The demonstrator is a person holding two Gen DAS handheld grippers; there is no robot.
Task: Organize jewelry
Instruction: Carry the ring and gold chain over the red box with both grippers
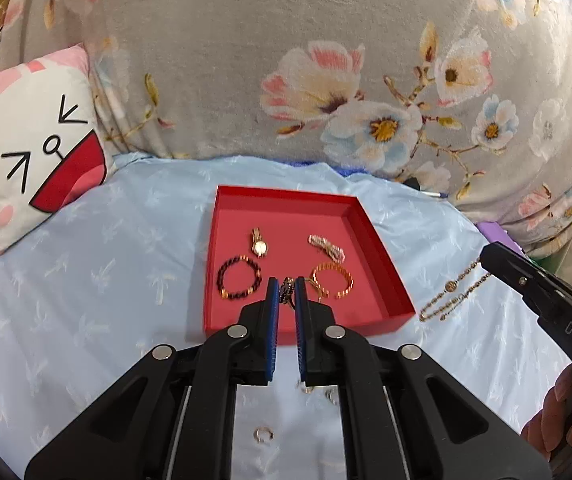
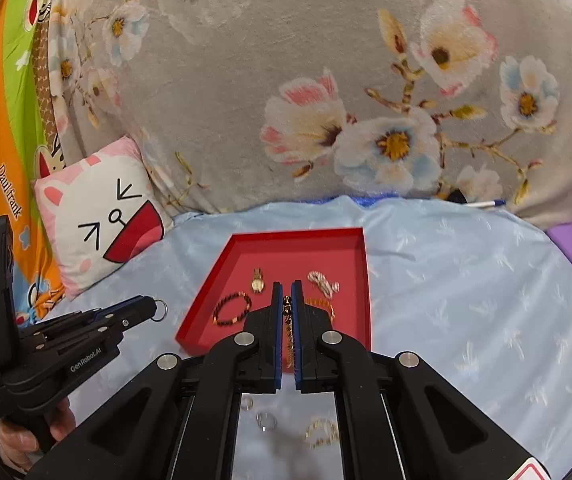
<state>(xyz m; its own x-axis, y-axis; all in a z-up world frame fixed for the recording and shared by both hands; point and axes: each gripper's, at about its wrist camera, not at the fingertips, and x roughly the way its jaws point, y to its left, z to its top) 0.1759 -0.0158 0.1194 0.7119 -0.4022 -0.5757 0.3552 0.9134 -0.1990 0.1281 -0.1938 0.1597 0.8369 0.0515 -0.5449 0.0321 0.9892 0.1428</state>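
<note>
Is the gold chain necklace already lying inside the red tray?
No. In the left wrist view the gold chain necklace hangs from the right gripper, beside the red tray, over the blue sheet.

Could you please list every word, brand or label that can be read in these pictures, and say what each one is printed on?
"GenRobot.AI": on the side of the left gripper, right wrist view.
"DAS": on the body of the right gripper, left wrist view.
"Daulfrank": on the cartoon-print fabric at the far left.
"Captain" (uncertain, small): in a blue badge on the same fabric.
Small white label at the left gripper's base: too small to read.
</note>
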